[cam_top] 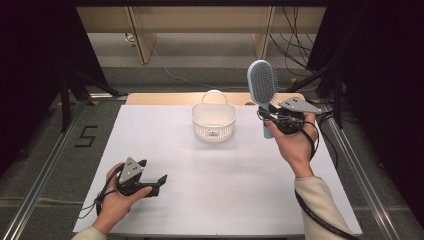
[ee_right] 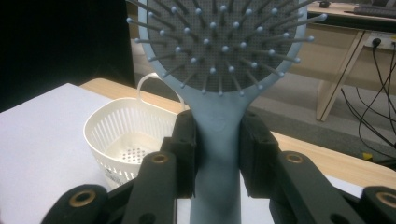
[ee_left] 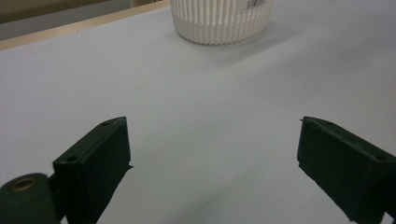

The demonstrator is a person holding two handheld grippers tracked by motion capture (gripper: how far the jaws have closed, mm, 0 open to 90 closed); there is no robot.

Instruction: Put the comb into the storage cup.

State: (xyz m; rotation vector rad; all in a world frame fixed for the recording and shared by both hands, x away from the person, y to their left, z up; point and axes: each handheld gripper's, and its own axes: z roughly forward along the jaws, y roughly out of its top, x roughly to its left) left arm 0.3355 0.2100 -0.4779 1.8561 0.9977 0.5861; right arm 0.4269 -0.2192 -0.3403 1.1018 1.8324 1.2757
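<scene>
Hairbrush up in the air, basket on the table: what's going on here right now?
A person works at the table with a claw in each hand. The right claw is shut on the handle of a blue hairbrush, holding it upright, bristle head up, above the table's far right part. The white basket stands empty, apart from the brush and to its left. The left claw is open, holds nothing and sits low over the near left of the table.

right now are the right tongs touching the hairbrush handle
Touching: in the right gripper view, the right tongs are pressed against both sides of the blue hairbrush handle.
</scene>
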